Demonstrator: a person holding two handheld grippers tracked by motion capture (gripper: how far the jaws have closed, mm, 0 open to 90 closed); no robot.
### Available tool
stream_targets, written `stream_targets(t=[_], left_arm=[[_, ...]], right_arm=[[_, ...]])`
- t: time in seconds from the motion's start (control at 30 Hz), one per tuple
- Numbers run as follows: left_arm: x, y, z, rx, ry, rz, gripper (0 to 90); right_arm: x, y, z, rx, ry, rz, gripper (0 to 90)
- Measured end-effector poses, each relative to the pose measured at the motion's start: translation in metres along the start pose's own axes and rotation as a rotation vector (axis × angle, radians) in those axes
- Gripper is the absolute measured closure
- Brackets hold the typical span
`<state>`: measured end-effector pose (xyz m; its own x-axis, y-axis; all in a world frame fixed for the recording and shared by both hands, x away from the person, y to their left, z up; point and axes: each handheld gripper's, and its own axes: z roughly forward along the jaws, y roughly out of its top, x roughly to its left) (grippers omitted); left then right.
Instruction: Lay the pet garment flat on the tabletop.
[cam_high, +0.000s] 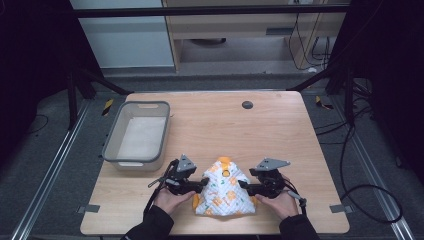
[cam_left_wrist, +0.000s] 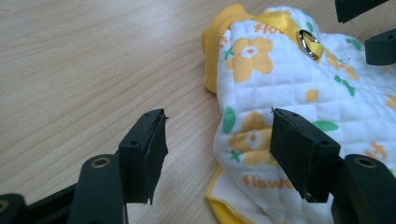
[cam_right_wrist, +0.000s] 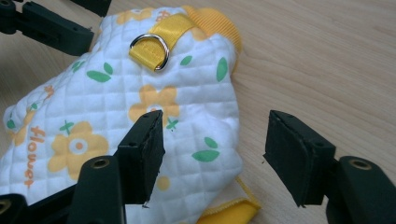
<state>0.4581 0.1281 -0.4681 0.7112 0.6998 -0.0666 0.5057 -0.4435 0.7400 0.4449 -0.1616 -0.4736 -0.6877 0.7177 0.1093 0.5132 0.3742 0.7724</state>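
High view shows the quilted pet vest (cam_high: 225, 192) at the bench's (cam_high: 280, 135) six o'clock; left gripper (cam_high: 204, 184) and right gripper (cam_high: 242, 185), jaws spread, straddle its edges. Next, likely: pinch both edges.

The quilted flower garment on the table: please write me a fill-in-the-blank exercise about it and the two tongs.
1. The white quilted garment is printed with flowers in the colour ____.
2. The strap near its collar carries a metal ____.
3. The left tongs and the right tongs both stand ____, one at each side of the garment.
4. The grey bin stands on the garment's ____ side in the high view.

Missing words: yellow; ring; open; left
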Motion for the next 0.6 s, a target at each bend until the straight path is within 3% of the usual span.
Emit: stream_targets(t=[0.33,0.43,0.47,0.6], left_arm=[[-0.001,-0.003,0.013,0.029,-0.036,-0.004,44.1],[-0.003,-0.005,0.016,0.040,-0.053,-0.004,51.1],[-0.003,-0.005,0.016,0.057,-0.076,-0.006,61.0],[-0.004,-0.005,0.018,0.080,-0.080,0.003,68.8]], right_arm=[[-0.002,-0.004,0.013,0.048,0.042,0.006,48.5],[-0.001,-0.004,0.015,0.060,0.048,0.000,54.5],[0.000,-0.005,0.015,0.066,0.057,-0.001,59.8],[-0.002,-0.005,0.016,0.074,0.059,0.005,68.5]])
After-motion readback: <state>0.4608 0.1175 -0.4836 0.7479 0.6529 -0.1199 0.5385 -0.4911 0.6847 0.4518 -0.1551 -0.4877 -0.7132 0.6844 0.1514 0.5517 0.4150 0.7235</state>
